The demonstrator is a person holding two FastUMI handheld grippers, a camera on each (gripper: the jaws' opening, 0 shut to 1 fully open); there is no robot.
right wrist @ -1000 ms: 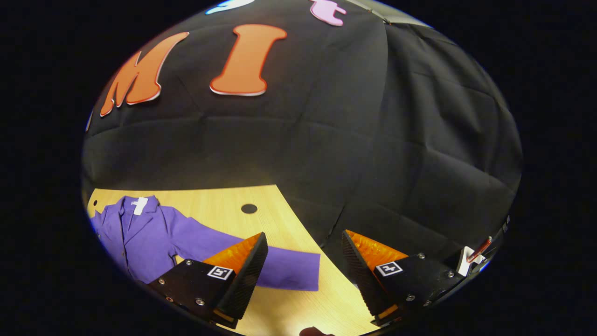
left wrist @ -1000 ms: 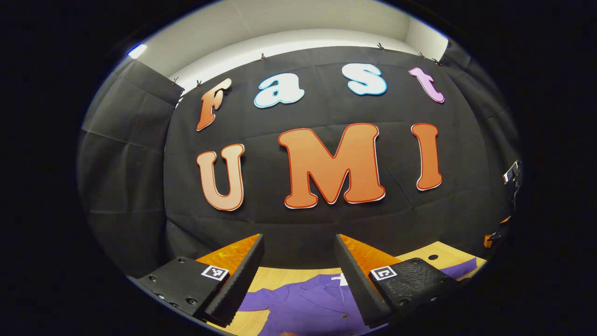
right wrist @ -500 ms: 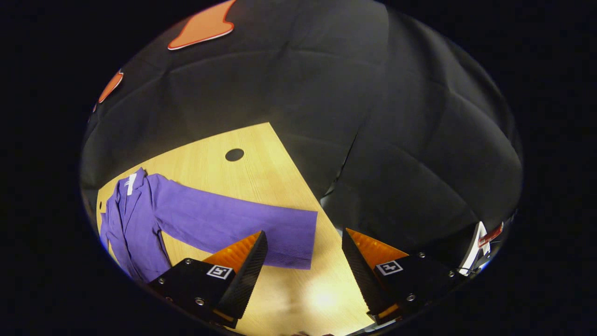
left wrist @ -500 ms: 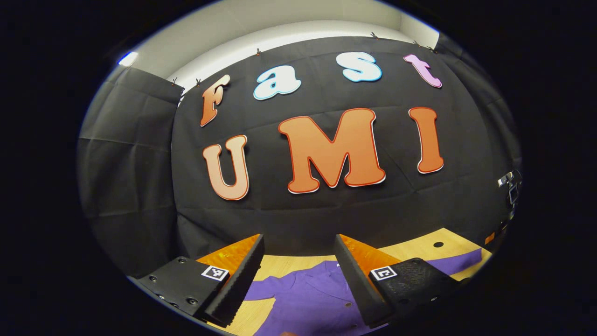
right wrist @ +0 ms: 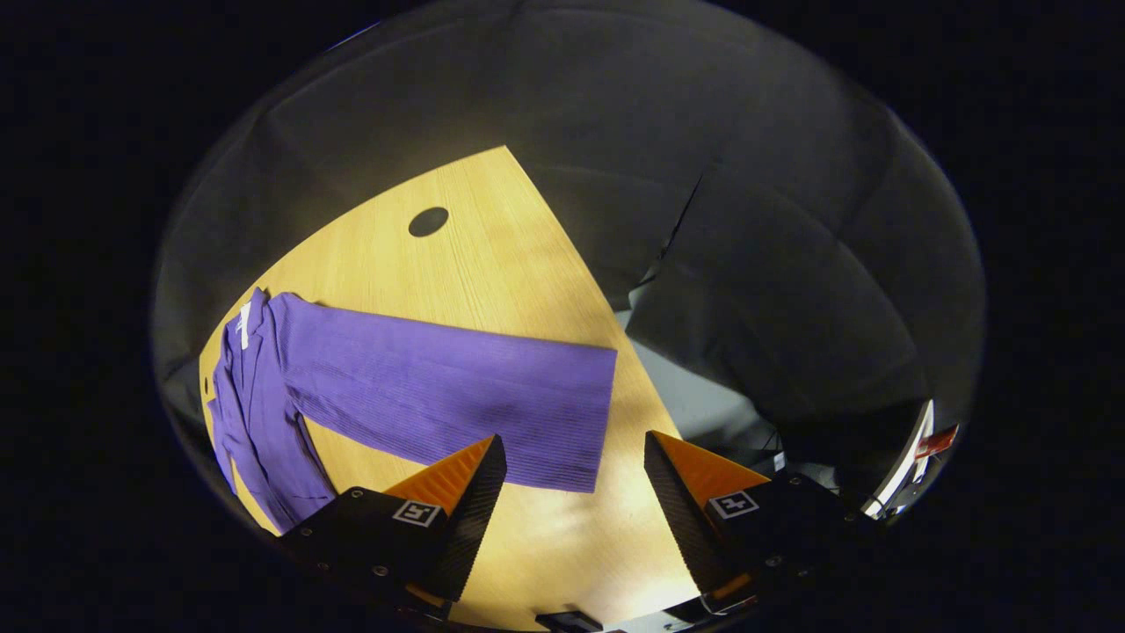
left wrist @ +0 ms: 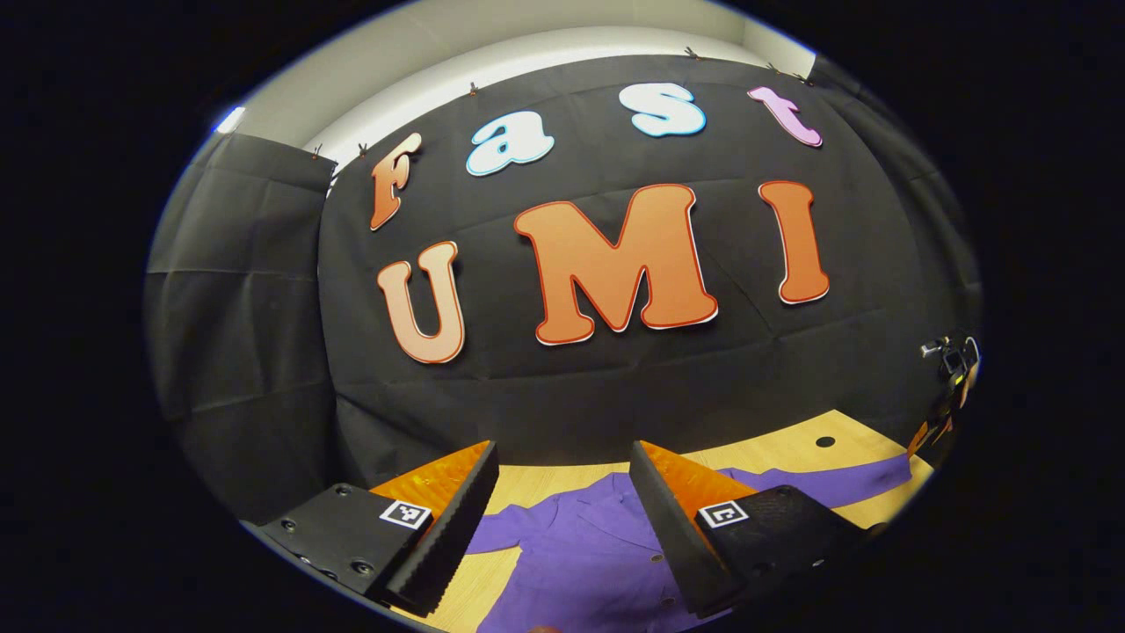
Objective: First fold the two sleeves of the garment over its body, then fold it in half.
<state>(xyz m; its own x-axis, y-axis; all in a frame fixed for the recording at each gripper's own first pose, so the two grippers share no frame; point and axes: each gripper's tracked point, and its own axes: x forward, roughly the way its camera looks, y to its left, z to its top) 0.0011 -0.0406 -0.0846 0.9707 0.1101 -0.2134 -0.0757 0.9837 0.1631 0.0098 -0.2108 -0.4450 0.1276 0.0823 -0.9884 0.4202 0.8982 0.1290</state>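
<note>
Though unfolded, purple garment [right wrist: 422, 387] flat.

Dim overall in both views, with strong fisheye bending and darkening toward the rim. In the right gripper view, a warm pool of light on the wooden table [right wrist: 492, 255], brightest as a soft glare patch near the bottom between the fingers; purple garment [right wrist: 439, 396] evenly lit and sharp enough to show its ribbed weave, black cloth wall [right wrist: 747, 264] murky with faint creases. In the left gripper view, brighter at top where a pale ceiling strip [left wrist: 527, 53] and a small lamp glint [left wrist: 230, 120] appear; focus crisp centrally, softer at edges.
</note>
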